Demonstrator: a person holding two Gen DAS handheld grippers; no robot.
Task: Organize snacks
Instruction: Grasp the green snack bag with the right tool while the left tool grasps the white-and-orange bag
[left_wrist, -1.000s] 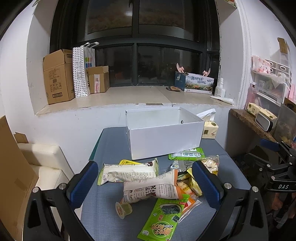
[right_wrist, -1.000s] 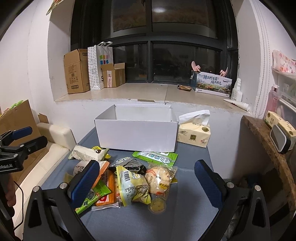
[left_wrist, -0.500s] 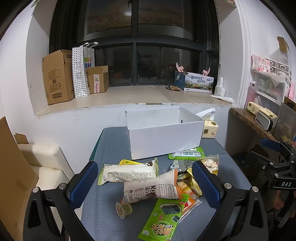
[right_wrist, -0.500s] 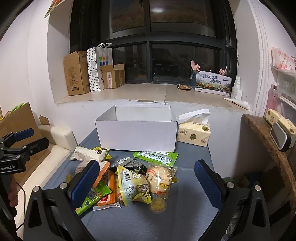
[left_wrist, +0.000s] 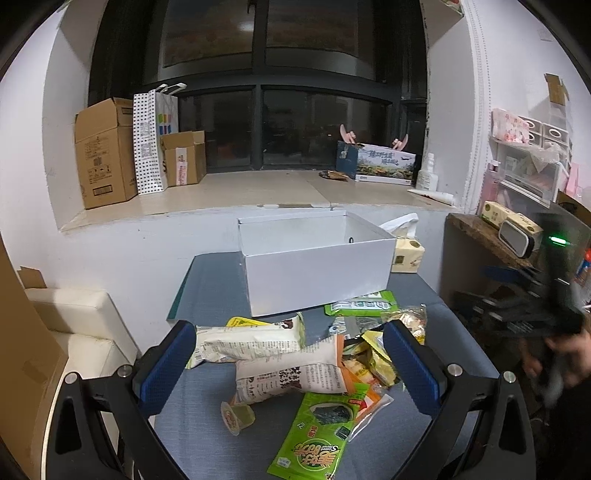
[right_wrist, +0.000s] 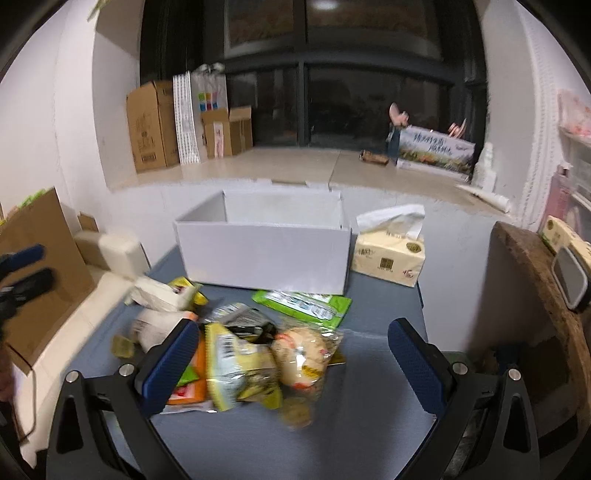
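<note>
An open, empty white box (left_wrist: 317, 262) stands at the far side of a grey-blue table (left_wrist: 207, 417); it also shows in the right wrist view (right_wrist: 264, 251). A pile of snack packets lies in front of it: a cream packet (left_wrist: 247, 341), a white printed packet (left_wrist: 291, 373), a green seaweed packet (left_wrist: 317, 439), a small jelly cup (left_wrist: 236, 415). My left gripper (left_wrist: 291, 365) is open above the pile. My right gripper (right_wrist: 291, 362) is open over a clear bag of round cakes (right_wrist: 303, 354) and a yellow packet (right_wrist: 232, 365).
A tissue pack (right_wrist: 388, 254) stands right of the box. Cardboard boxes (left_wrist: 103, 151) and a paper bag (left_wrist: 151, 140) sit on the window ledge. A white seat (left_wrist: 77, 325) is left of the table, a wooden shelf (right_wrist: 535, 280) right.
My right gripper has moved forward and down toward the snack pile, and its view is now blurred. My left gripper has barely moved.
</note>
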